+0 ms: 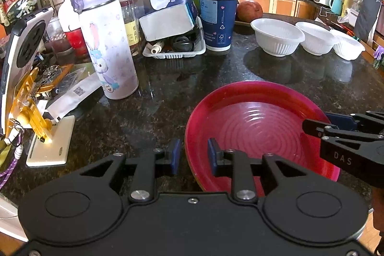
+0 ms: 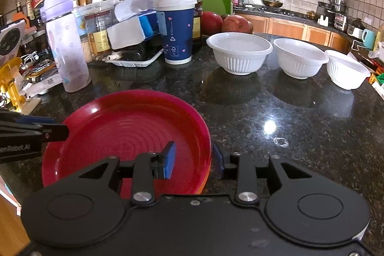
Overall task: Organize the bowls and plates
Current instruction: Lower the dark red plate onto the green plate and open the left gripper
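Observation:
A red ribbed plate (image 1: 259,128) lies on the dark granite counter (image 1: 153,92); it also shows in the right wrist view (image 2: 129,126). My left gripper (image 1: 194,156) is open, its jaws straddling the plate's left rim. My right gripper (image 2: 193,160) is open, its jaws straddling the plate's right rim; it shows at the right in the left wrist view (image 1: 319,126). Three white ribbed bowls stand in a row behind: left bowl (image 2: 238,55), middle bowl (image 2: 300,58), right bowl (image 2: 346,68).
Clutter lines the counter's back left: a lilac bottle (image 2: 66,44), a blue paper cup (image 2: 175,28), a white tray (image 2: 134,61) of small items, jars, a phone on a yellow stand (image 1: 24,78), pomegranates (image 2: 235,24).

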`<state>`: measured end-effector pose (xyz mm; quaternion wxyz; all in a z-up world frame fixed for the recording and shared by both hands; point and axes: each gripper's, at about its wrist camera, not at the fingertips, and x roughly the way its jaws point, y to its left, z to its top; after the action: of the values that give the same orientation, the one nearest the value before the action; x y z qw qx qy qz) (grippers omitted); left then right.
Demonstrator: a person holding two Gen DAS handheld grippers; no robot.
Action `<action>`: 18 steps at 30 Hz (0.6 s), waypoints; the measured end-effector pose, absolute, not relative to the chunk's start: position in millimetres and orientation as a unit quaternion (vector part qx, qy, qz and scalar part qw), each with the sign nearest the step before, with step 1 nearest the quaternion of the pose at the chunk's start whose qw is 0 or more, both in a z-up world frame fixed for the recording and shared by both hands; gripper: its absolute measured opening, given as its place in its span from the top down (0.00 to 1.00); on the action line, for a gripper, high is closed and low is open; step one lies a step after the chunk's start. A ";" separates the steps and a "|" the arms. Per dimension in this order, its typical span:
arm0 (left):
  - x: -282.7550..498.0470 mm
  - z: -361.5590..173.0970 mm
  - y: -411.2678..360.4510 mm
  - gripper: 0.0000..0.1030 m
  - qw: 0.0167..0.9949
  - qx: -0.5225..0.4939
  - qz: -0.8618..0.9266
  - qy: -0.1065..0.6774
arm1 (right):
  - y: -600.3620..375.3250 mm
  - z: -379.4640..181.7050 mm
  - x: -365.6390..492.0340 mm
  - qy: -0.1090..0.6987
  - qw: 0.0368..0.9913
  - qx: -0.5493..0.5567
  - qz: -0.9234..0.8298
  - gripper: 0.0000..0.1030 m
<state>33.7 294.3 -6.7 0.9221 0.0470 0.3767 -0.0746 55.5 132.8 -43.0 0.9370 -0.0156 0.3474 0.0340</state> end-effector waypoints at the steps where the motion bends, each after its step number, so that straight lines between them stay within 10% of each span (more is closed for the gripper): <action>1: 33.4 -6.6 294.3 0.64 0.922 0.047 -0.074 0.377 | 131.7 -43.1 55.8 0.346 0.937 -0.013 0.032 0.66; 4: 31.9 -5.1 293.6 0.49 0.924 0.047 -0.074 0.371 | 128.0 -42.2 55.5 0.341 0.940 -0.006 0.028 0.63; 18: 28.0 1.7 281.6 0.41 0.932 0.047 -0.085 0.349 | 121.2 -35.5 46.8 0.305 0.952 0.005 0.030 0.43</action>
<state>28.0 281.6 1.7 0.9319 0.0474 0.3494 -0.0854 46.8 121.2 -35.5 0.9519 0.0050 0.3048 0.0298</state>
